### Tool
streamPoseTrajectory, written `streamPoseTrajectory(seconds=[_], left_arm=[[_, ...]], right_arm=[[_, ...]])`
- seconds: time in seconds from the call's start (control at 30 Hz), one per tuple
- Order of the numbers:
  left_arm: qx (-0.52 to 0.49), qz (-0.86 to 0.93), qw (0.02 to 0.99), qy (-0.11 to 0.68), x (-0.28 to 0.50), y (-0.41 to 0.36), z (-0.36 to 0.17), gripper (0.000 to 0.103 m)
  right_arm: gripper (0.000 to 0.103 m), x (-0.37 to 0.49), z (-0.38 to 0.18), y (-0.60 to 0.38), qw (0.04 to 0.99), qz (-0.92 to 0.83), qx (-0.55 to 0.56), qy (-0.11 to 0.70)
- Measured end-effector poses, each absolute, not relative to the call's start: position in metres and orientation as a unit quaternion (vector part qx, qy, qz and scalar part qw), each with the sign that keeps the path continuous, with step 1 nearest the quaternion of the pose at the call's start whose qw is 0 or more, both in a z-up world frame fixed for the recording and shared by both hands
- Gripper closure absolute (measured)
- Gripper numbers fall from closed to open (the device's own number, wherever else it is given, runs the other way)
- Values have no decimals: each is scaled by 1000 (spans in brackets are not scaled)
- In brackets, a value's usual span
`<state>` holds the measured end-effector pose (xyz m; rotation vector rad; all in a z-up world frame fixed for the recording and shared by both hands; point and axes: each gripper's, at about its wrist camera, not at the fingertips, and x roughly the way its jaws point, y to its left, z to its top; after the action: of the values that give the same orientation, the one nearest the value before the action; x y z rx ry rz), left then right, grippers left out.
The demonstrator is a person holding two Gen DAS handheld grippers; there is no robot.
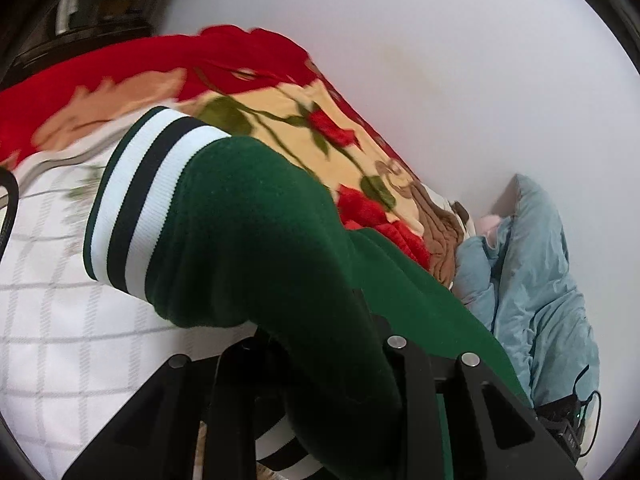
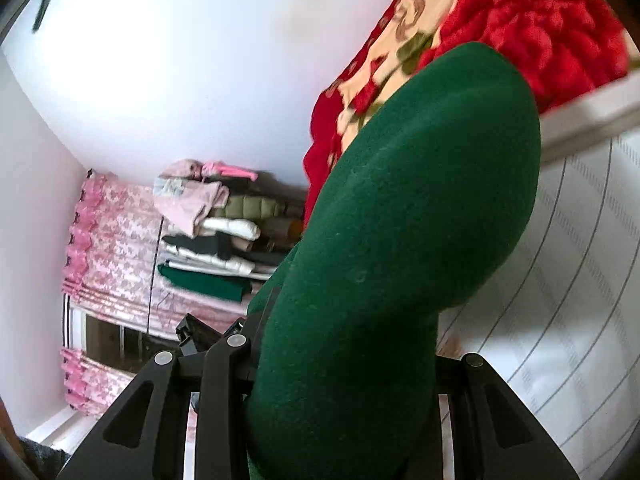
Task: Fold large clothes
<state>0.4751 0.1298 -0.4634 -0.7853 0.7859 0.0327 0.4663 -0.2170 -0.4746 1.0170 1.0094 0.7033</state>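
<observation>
Two grippers are each pinching a fold of the same dark green jacket. From the left wrist camera, the left gripper (image 1: pixel 320 344) is clamping the green jacket (image 1: pixel 248 240) between its black fingers, and the cloth is bulging up over them and filling the middle of the view. A ribbed cuff (image 1: pixel 136 200) striped white and dark is showing at the end of the bulge, and another striped band is peeking out low between the fingers. The jacket is lying above a white checked bedsheet (image 1: pixel 48 320). Behind it a red rose-patterned blanket (image 1: pixel 248 92) is spreading toward a white wall (image 1: pixel 440 60), with a brown garment (image 1: pixel 440 236) and a light blue quilted garment (image 1: pixel 532 280) bunched at its far end. A small black device with a cable (image 1: pixel 568 424) is sitting at the lower right.

From the right wrist camera, the right gripper (image 2: pixel 340 344) is likewise closed on the jacket, whose green cloth is rising in a thick rounded hump over the fingers. White striped bedding (image 2: pixel 560 300) is lying to the right, with the rose blanket above it. Farther off, at the left, a stack of folded clothes (image 2: pixel 224 236) is resting on a pink patterned cloth (image 2: pixel 116 248) against the wall.
</observation>
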Motion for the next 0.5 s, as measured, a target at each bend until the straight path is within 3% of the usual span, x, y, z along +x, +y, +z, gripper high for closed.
streamPoseTrajectory(seconds=[0.2, 0.33, 0.5], left_arm=[[-363, -8, 848, 385, 555, 90, -496, 81], [-321, -13, 862, 391, 584, 66, -517, 81], [-261, -3, 870, 419, 576, 49, -541, 80]], right_arm=[[68, 557, -495, -268, 711, 299, 456, 444], [69, 599, -545, -300, 699, 298, 466, 453], [68, 592, -612, -314, 677, 299, 463, 488]])
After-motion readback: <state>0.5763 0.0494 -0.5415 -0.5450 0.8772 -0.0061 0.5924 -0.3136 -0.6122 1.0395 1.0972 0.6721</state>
